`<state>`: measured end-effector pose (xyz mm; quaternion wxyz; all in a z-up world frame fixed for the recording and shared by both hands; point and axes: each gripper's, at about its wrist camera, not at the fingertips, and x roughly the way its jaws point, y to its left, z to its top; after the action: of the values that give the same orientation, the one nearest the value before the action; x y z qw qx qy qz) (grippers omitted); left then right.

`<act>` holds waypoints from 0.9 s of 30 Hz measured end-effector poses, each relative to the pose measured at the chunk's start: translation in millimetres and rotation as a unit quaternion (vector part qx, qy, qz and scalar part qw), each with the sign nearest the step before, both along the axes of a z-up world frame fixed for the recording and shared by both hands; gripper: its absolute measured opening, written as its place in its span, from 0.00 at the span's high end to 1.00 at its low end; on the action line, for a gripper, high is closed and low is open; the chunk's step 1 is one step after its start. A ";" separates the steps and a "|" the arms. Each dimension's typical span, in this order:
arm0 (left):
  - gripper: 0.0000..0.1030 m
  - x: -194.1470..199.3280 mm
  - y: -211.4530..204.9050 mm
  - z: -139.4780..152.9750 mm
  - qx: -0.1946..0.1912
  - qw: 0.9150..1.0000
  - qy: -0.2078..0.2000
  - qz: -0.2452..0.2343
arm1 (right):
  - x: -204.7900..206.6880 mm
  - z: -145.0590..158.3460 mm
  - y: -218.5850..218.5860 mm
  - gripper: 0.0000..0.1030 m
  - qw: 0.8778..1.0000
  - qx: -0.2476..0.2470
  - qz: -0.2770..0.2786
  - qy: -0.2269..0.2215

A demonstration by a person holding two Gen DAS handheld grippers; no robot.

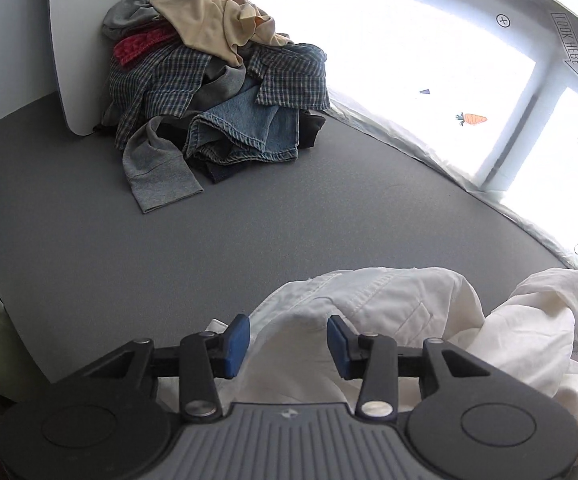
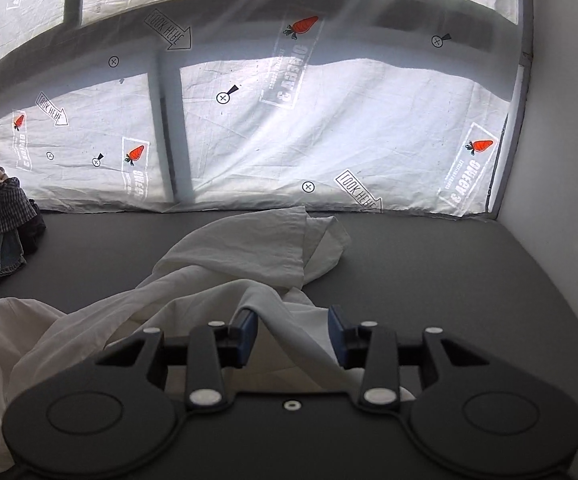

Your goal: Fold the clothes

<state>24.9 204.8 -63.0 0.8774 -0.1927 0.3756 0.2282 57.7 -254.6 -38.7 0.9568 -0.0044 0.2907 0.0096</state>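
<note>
A crumpled white shirt (image 1: pixel 389 308) lies on the grey table (image 1: pixel 209 240) at the near edge. My left gripper (image 1: pixel 288 340) hovers over its left part, jaws apart, blue pads (image 1: pixel 236 340) clear of the cloth that bulges up between them. The same white shirt (image 2: pixel 233 264) spreads across the right wrist view, one sleeve reaching toward the far wall. My right gripper (image 2: pixel 292 336) stands open over a raised fold that runs between its pads (image 2: pixel 249 334) without being pinched.
A pile of unfolded clothes (image 1: pixel 217 80), with beige, plaid, denim, grey and red pieces, sits at the far left corner against a white board (image 1: pixel 73 40); the pile's edge (image 2: pixel 1 216) shows at far left. A printed backlit sheet (image 2: pixel 329 120) walls the far side. A white wall (image 2: pixel 561 160) closes the right.
</note>
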 end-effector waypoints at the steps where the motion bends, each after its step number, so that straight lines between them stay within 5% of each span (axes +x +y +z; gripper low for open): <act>1: 0.55 -1.7 -3.2 5.2 -0.001 1.000 -0.008 0.000 | 2.1 3.5 -3.8 0.61 1.000 0.003 0.001 -0.006; 9: 0.47 19.3 -31.6 28.8 0.057 0.998 -0.010 -0.021 | 27.2 19.9 -31.9 0.47 1.000 0.007 0.030 0.004; 15: 0.46 53.7 -35.8 24.4 0.042 0.999 -0.007 -0.015 | 42.1 9.7 -67.5 0.37 0.997 0.052 0.020 0.059; 18: 0.46 70.8 -34.8 19.7 0.037 0.999 -0.005 -0.040 | 43.0 5.7 -87.8 0.36 0.993 0.078 -0.008 0.084; 22: 0.45 101.4 -35.4 14.3 0.078 0.992 0.016 -0.098 | 40.9 13.7 -105.8 0.36 0.993 0.063 -0.075 0.069; 27: 0.39 151.4 -26.2 -0.7 0.056 0.987 0.021 -0.149 | 71.1 14.8 -116.7 0.32 0.988 0.059 -0.134 0.039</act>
<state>176.3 178.6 -63.7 0.9030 -0.0798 0.4049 0.1192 128.8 -371.3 -23.9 0.9360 0.0910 0.3246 -0.1016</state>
